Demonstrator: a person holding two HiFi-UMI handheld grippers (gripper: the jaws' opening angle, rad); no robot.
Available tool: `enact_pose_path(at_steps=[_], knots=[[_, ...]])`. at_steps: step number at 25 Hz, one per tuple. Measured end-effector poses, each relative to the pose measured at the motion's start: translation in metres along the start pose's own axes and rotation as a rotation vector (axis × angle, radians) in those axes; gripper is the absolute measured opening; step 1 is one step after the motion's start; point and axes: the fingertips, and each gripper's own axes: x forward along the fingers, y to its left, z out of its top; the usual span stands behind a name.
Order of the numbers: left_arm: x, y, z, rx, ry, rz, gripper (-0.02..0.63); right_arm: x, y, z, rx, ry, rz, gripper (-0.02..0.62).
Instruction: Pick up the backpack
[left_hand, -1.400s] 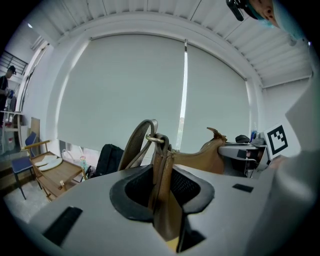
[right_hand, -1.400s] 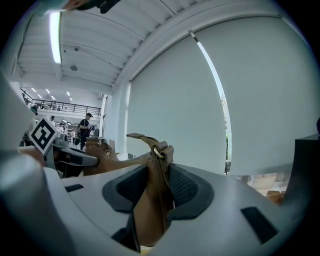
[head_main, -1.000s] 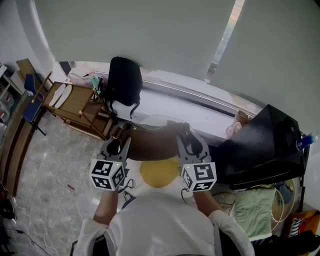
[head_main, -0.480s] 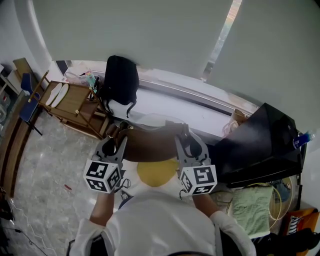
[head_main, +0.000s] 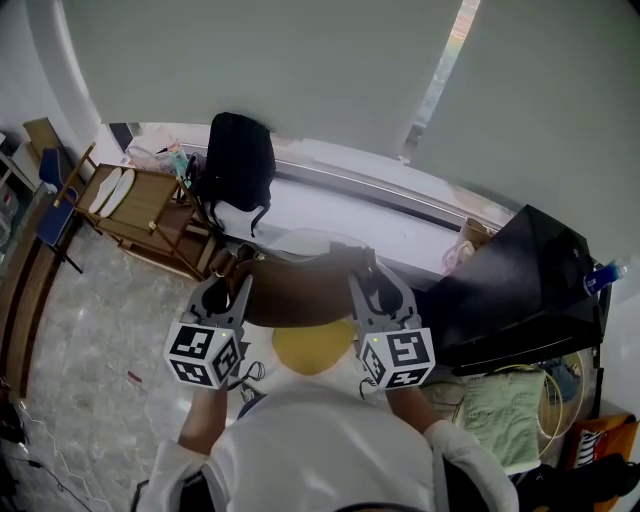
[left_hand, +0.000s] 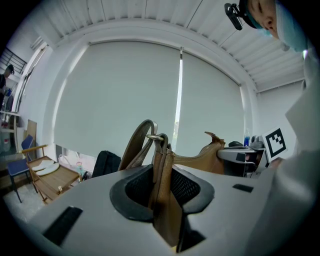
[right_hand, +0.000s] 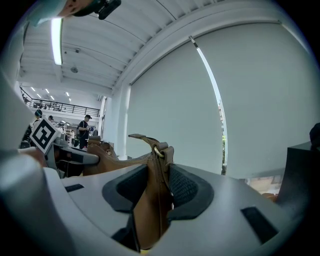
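Note:
A black backpack stands upright on the white window ledge at the back left; it also shows small in the left gripper view. A brown leather bag hangs stretched between my two grippers in front of me, well short of the backpack. My left gripper is shut on the bag's left end, by its strap ring. My right gripper is shut on the bag's right end.
A wooden folding chair stands left of the backpack. A large black case fills the right side, with a green cloth below it. A yellow round thing lies under the brown bag. Stone floor lies at the left.
The head view has shifted slightly. Both grippers keep their hold on the brown bag and stay where they were.

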Motion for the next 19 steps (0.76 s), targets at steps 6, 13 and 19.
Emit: enact_pose_path(at_steps=[6,13,19], knots=[[-0.0002,0.0008,0.0015,0.003,0.004,0.001,0.112,0.0009,0.0007,0.0005,0.004,0.006,0.005,0.156],[-0.0034,0.0016,0.003,0.003,0.0,0.005,0.112,-0.0006,0.0032,0.0009,0.009,0.001,-0.001,0.156],[0.0017,0.0002,-0.0018,-0.009,-0.004,0.002,0.112,0.0001,-0.0012,-0.0039,0.01,0.0,-0.01,0.156]])
